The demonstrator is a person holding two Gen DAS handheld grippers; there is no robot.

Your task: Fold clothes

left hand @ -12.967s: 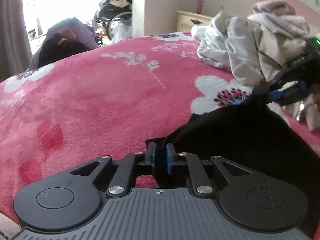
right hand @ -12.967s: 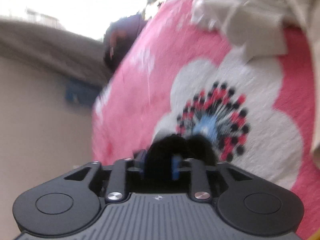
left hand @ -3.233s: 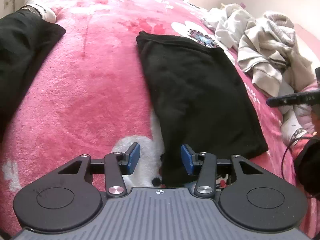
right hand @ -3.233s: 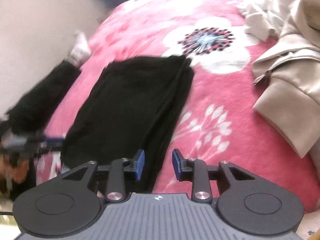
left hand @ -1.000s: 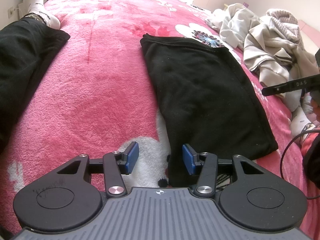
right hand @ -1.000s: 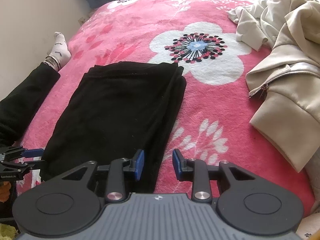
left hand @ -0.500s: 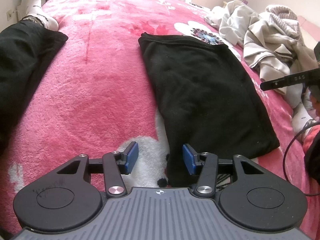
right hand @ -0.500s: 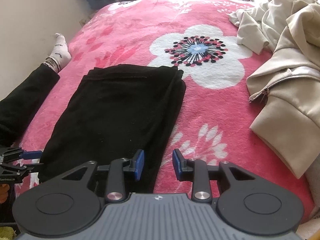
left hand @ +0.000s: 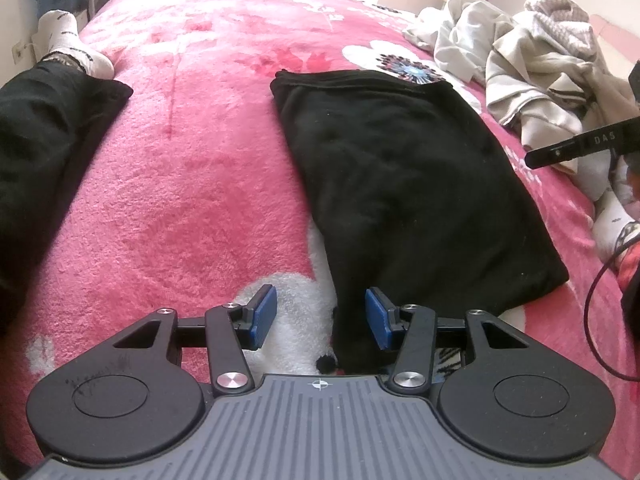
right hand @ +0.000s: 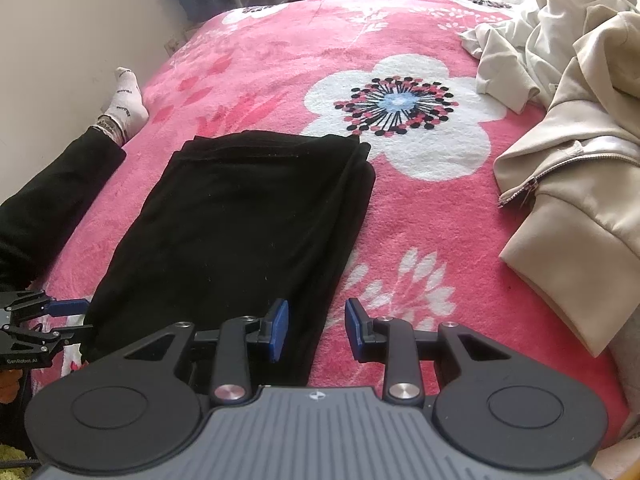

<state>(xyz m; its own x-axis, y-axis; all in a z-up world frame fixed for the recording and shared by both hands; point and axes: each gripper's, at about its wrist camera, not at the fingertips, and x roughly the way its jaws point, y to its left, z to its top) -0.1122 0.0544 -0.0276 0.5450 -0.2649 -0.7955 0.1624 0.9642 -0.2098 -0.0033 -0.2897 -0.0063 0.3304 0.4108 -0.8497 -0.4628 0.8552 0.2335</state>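
A black garment (left hand: 400,168) lies folded into a long flat rectangle on the pink flowered blanket (left hand: 192,184). My left gripper (left hand: 320,318) stands open at its near left corner. The cloth's edge lies between the blue pads, which do not press on it. In the right wrist view the same garment (right hand: 240,220) has its near right corner between the pads of my right gripper (right hand: 317,328), which is also open. My left gripper (right hand: 82,316) shows at the far left of that view. One finger (left hand: 576,144) of the right gripper shows in the left wrist view.
A heap of beige and white clothes (right hand: 580,140) lies to the right of the garment, and appears too in the left wrist view (left hand: 540,60). A person's leg in black trousers with a white sock (right hand: 124,100) rests on the left. A black cable (left hand: 596,300) hangs near the right.
Thirteen seconds ago both grippers were shut on black cloth; now both are open and the garment lies flat. Over the last second the left view tilted slightly and nothing else moved.
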